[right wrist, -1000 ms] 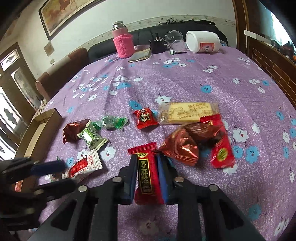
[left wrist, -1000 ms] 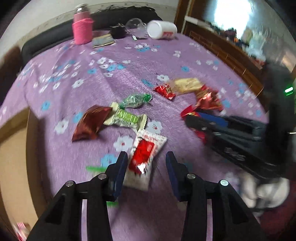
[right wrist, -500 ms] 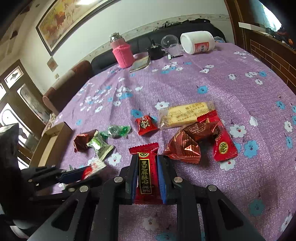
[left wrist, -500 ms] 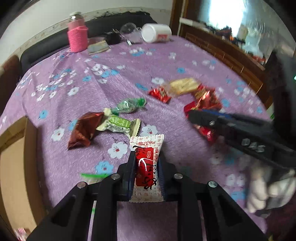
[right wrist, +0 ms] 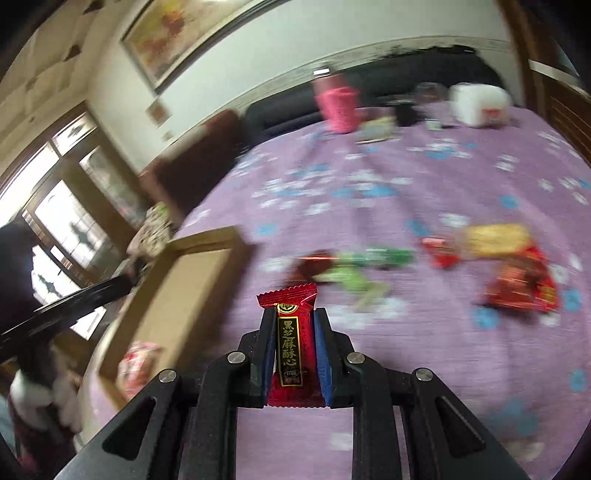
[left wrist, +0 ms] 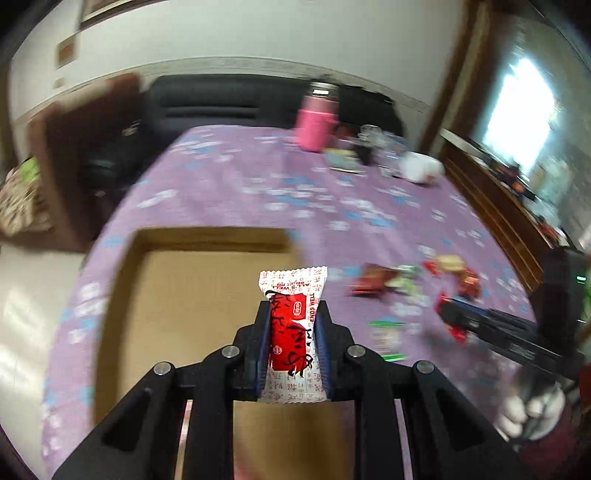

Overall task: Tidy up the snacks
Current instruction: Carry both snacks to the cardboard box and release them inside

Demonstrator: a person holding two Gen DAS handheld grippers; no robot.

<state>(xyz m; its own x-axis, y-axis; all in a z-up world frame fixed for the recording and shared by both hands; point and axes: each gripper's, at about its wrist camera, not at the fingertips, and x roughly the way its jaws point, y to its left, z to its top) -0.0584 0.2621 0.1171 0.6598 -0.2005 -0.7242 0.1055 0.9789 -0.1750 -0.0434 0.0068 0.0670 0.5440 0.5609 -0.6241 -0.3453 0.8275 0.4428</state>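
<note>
Snacks in crinkly wrappers: a white-and-red packet is clamped in the left hand-held gripper above the shallow brown cardboard box, and a dark red packet with gold lettering is clamped in the right hand-held gripper over the purple flowered worktop, where blurred loose snacks lie.

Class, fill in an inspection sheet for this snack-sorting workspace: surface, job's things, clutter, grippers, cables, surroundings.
Surface: table under a purple flowered cloth.
Job's things: open cardboard box at the table's edge; white-and-red packet and red packet, each held; loose snacks on the cloth, blurred.
Clutter: pink bottle, white jar on its side, small items between them, too blurred to name.
Grippers: left gripper shut on the white-and-red packet above the box; right gripper shut on the red packet.
Cables: nothing seen.
Surroundings: dark sofa, framed painting, window.
</note>
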